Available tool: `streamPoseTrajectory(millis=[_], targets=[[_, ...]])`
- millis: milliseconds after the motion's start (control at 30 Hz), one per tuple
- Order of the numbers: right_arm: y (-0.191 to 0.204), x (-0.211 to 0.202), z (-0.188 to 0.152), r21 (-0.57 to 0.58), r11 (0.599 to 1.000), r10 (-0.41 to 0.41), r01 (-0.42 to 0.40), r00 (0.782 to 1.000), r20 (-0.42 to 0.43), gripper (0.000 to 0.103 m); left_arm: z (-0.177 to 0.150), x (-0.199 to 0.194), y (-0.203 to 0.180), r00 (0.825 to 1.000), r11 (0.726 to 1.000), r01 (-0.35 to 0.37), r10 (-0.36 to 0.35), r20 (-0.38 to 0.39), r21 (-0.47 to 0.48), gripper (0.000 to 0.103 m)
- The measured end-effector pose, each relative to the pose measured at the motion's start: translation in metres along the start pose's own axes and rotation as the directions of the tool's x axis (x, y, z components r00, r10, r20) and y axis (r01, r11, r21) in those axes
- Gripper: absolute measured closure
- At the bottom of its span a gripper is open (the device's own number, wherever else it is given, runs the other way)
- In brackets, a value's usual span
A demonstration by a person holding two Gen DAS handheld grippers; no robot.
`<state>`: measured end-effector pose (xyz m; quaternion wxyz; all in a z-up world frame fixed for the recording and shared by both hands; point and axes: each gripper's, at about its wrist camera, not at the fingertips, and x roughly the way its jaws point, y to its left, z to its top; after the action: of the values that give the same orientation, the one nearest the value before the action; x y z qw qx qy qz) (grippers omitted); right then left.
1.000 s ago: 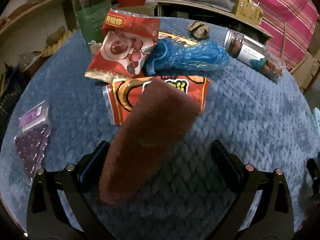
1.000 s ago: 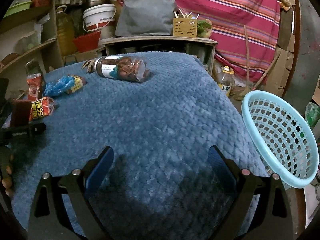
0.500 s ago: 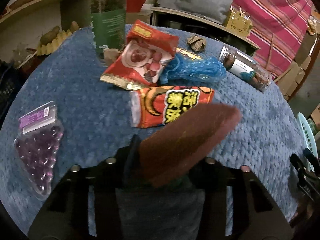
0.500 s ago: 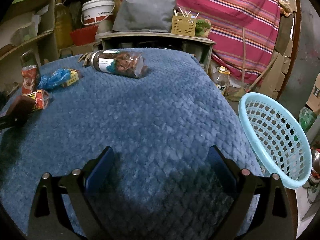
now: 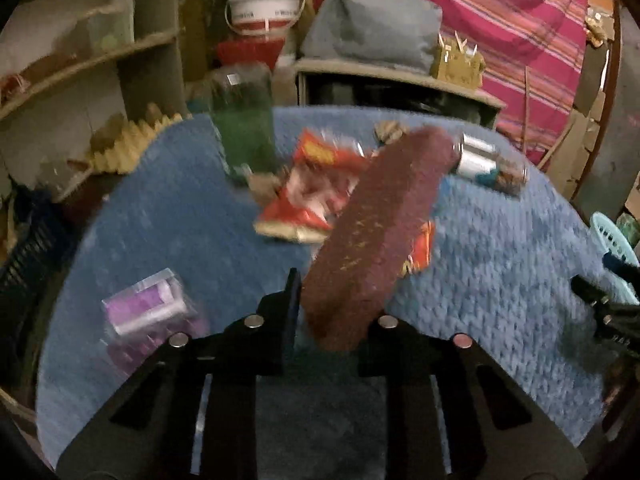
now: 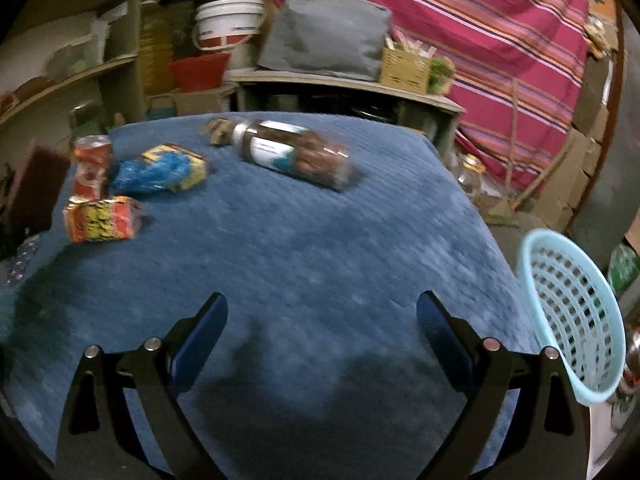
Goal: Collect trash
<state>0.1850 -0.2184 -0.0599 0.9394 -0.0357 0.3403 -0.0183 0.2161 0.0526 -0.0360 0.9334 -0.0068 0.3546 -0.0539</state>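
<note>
A long brown scouring pad [image 5: 380,232] sticks up and away from my left gripper [image 5: 336,312], whose jaws are closing with the pad's near end pinched between them, lifted off the blue cloth [image 5: 500,280]. Behind it lie a red snack packet [image 5: 316,188], an orange packet [image 6: 102,218], a blue plastic wrapper [image 6: 156,170] and a crumpled brown paper [image 6: 216,130]. My right gripper [image 6: 322,312] hovers open over bare cloth, holding nothing. The light blue basket [image 6: 576,320] hangs off the table's right edge.
A clear jar [image 6: 296,156] lies on its side at the far end. A green bottle [image 5: 244,132] stands at the back left, and a purple bead packet [image 5: 148,312] lies near left. Shelves, a white bucket [image 5: 264,6] and a striped cloth ring the table.
The left jaws went from wide open around the brown pad to gripping it, and lifted it off the cloth. The right gripper drifted, so the basket sits lower right in its view.
</note>
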Motion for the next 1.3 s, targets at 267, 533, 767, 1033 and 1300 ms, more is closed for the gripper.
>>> streamPoseTrajectory(millis=[267, 533, 767, 1033, 1300], targets=[[0.07, 0.008, 0.024, -0.066, 0.989, 0.129, -0.129, 0.992, -0.002, 0.01, 0.018, 0.0, 0.04, 0.997, 0.999, -0.047, 0.048, 0.061, -0.024, 0.084], [0.138, 0.025, 0.04, -0.135, 0.965, 0.224, -0.227, 0.974, -0.033, 0.01, 0.009, 0.002, 0.069, 0.991, 0.992, -0.115, 0.117, 0.065, -0.043, 0.085], [0.177, 0.048, 0.046, -0.124, 0.966, 0.219, -0.227, 0.973, -0.078, 0.004, 0.003, -0.004, 0.091, 0.986, 0.986, -0.15, 0.155, 0.068, -0.075, 0.085], [0.196, 0.065, 0.053, -0.093, 0.973, 0.2, -0.211, 0.974, -0.108, 0.004, 0.002, -0.007, 0.091, 0.983, 0.985, -0.159, 0.163, 0.078, -0.064, 0.085], [0.197, 0.08, 0.059, -0.065, 0.975, 0.202, -0.214, 0.967, -0.158, 0.004, 0.003, -0.003, 0.089, 0.983, 0.985, -0.165, 0.169, 0.069, -0.056, 0.085]])
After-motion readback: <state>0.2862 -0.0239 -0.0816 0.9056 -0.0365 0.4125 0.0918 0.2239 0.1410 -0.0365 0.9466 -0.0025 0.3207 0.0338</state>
